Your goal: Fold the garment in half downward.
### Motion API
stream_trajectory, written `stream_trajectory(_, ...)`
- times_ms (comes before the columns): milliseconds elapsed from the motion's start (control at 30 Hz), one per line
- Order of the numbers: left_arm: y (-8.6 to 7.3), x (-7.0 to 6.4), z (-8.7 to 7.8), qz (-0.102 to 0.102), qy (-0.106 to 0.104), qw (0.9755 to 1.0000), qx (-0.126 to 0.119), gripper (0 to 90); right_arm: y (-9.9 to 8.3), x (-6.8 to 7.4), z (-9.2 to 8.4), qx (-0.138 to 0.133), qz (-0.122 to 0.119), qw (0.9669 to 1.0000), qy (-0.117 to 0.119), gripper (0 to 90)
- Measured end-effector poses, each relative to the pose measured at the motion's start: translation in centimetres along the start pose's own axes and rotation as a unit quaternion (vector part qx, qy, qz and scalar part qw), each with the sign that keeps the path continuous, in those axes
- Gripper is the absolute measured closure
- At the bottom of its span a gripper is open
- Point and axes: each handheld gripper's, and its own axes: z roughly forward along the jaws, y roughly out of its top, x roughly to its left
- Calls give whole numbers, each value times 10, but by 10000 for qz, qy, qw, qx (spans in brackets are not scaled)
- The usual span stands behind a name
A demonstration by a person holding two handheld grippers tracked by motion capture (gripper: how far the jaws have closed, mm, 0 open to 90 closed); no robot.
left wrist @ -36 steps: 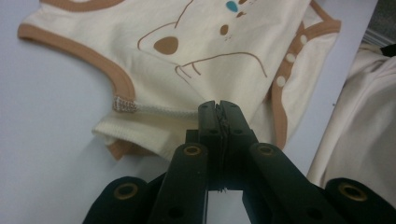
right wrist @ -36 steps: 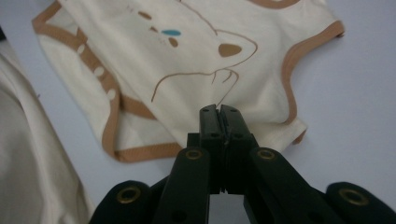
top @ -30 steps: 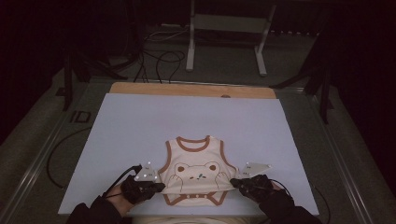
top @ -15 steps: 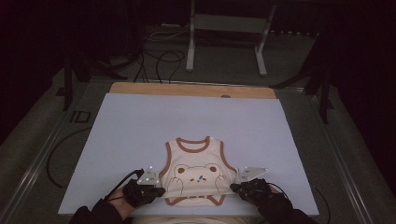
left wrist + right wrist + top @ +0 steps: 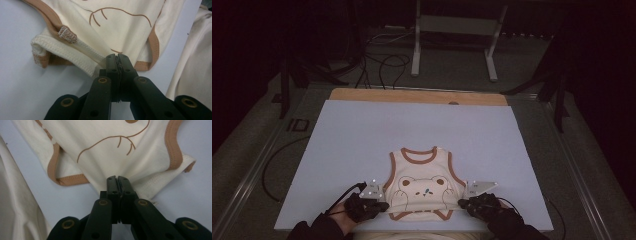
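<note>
Left gripper: jaws closed tight on the vest's cream fabric at its lower left edge; in the high view it sits at the vest's near left corner.
Right gripper: jaws pressed together, pinching cream fabric at the vest's lower right edge; in the high view it sits at the near right corner.
Vest: cream, brown trim, bear print on the front; lies on the near middle of the board, neck towards the far side; near hem bunched between the two grippers.
Hem: folded over at the left corner, stitched seam showing.
Board: pale, flat; far part bare.
Hands: dark gloves, at the near edge.
</note>
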Motion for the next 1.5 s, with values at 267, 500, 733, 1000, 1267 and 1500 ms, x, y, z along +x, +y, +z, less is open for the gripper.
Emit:
stream_trajectory(267,0,0,0,104,10,9999,-4,892,0,0,0,-2,-70,10000,6,891)
stream_trajectory(500,0,0,0,108,-19,9999,3,887,-1,-1,0,-30,-36,10000,40,887)
stream_trajectory(733,0,1,-3,173,-32,9998,-111,810,0,-2,-1,-58,-58,9999,89,739)
stream_trajectory(1000,5,1,-14,248,-12,9995,-198,585,6,-1,-9,-288,-85,9994,154,480)
stream_trajectory(1267,10,2,-18,214,19,9995,-238,381,13,-4,-16,-409,-11,9989,208,307)
stream_trajectory(1500,16,6,-24,206,43,9993,-294,151,21,-7,-21,-554,23,9982,241,162)
